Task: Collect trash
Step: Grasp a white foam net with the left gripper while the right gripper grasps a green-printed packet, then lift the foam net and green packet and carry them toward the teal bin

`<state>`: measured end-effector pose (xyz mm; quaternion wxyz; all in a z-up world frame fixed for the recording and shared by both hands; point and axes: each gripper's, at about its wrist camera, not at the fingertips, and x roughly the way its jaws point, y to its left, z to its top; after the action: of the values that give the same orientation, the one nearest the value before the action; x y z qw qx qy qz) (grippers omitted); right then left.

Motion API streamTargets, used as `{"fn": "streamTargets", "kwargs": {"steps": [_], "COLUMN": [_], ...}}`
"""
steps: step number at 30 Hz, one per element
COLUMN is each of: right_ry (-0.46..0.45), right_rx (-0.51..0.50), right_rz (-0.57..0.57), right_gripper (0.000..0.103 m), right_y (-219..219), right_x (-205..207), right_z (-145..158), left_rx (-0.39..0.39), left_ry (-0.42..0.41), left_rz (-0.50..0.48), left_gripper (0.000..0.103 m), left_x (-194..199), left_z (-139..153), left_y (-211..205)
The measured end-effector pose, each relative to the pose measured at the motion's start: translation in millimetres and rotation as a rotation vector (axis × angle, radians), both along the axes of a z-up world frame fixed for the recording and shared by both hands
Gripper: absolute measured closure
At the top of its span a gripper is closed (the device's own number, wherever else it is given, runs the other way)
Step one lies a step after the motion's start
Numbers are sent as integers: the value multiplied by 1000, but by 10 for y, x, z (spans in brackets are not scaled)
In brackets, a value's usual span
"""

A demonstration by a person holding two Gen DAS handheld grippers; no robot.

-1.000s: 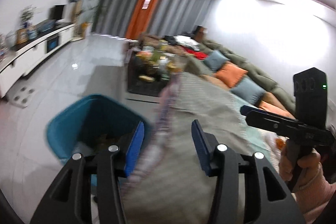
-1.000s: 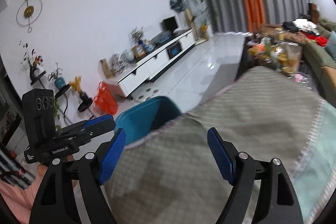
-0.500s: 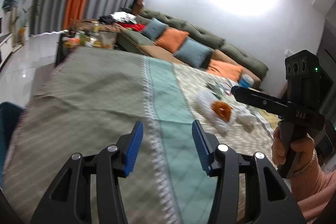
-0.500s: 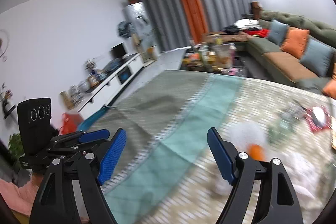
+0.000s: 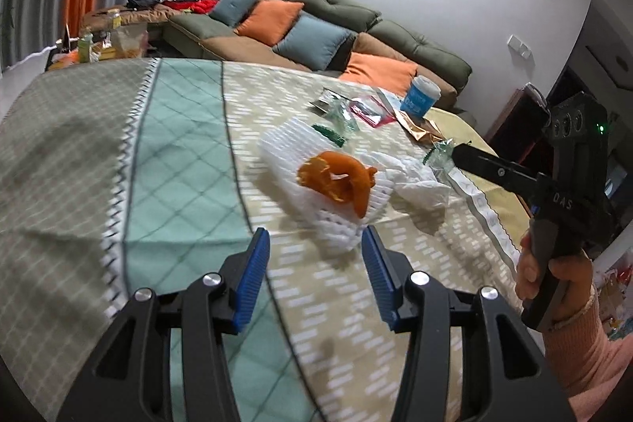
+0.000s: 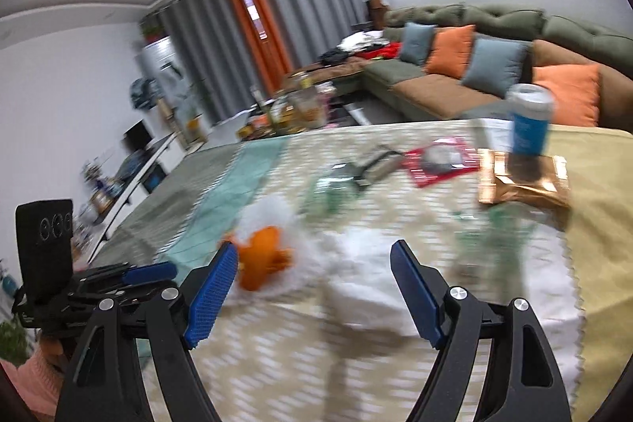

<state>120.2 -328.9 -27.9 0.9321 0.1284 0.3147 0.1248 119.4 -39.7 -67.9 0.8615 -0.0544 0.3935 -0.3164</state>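
An orange peel (image 5: 340, 180) lies on a white foam fruit net (image 5: 312, 176) on the patterned tablecloth (image 5: 178, 165). A crumpled white tissue (image 5: 411, 176) lies right of it. My left gripper (image 5: 314, 252) is open and empty, just short of the net. My right gripper (image 6: 314, 263) is open and empty above the tissue (image 6: 356, 256), with the peel (image 6: 263, 256) by its left finger. It also shows in the left wrist view (image 5: 494, 171), at the right. Further back lie green wrappers (image 5: 340, 117), a red packet (image 5: 372, 109), a copper foil bag (image 6: 522, 176) and a blue cup (image 6: 530, 119).
A green sofa (image 5: 356, 22) with orange and blue cushions runs behind the table. A cluttered low table (image 6: 292, 113) stands at the far end. A white TV cabinet (image 6: 130, 176) lines the left wall. The tablecloth hangs over the table's edges.
Both grippers have swung from the teal bin at the table's left end across to the trash pile. The peel and net now lie right in front of the left gripper. Both stay open.
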Motion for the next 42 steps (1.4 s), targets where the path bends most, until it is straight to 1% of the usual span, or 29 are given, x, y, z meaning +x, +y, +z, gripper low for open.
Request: {"fn": "streamTargets", "kwargs": {"steps": [7, 10, 12, 16, 17, 19, 20, 21, 22, 23, 26, 27, 28, 29, 30, 32, 35, 42], "right_ry": [35, 75, 92, 114, 118, 125, 133, 138, 145, 145, 130, 124, 118, 112, 104, 83, 56, -15], "right_rx": [12, 27, 38, 52, 53, 67, 73, 79, 88, 101, 102, 97, 96, 98, 102, 108, 118, 140], "right_rz": [-167, -213, -230, -233, -232, -216, -212, -210, -204, -196, -193, -191, -187, -178, -172, -158, -122, -30], "right_gripper": [24, 24, 24, 24, 25, 32, 38, 47, 53, 56, 69, 73, 75, 83, 86, 86, 86, 87], "right_y": [-587, -730, -813, -893, -899, -915, -919, -933, -933, -946, -929, -916, -898, -885, -870, -830, -743, -503], "right_x": [1, 55, 90, 181, 213, 265, 293, 304, 312, 312, 273, 254, 243, 234, 212, 174, 133, 31], "right_z": [-135, -225, -284, -343, -353, -371, -389, -402, -418, -426, -395, -380, -366, -356, -339, -292, -217, 34], "left_rx": [48, 62, 87, 103, 106, 112, 115, 116, 116, 113, 120, 124, 126, 133, 137, 139, 130, 90], "left_ry": [38, 61, 73, 76, 76, 83, 80, 77, 75, 72, 39, 18, -1, -34, -62, -113, -159, -201], "left_rz": [-4, -5, -3, -4, -1, -3, -3, -6, -7, -7, 5, 6, 6, 6, 4, 0, -1, 33], "left_gripper": [53, 53, 53, 55, 61, 69, 74, 79, 87, 91, 92, 92, 92, 93, 93, 93, 93, 93], "left_x": [127, 189, 233, 299, 311, 332, 331, 330, 327, 325, 271, 230, 196, 136, 75, -38, -152, -370], "left_z": [-59, -107, -144, -154, -151, -171, -174, -173, -171, -162, -115, -77, -34, 28, 78, 194, 343, 540], "left_y": [-253, -324, -388, -467, -474, -500, -507, -513, -521, -530, -516, -491, -469, -444, -409, -338, -210, 166]}}
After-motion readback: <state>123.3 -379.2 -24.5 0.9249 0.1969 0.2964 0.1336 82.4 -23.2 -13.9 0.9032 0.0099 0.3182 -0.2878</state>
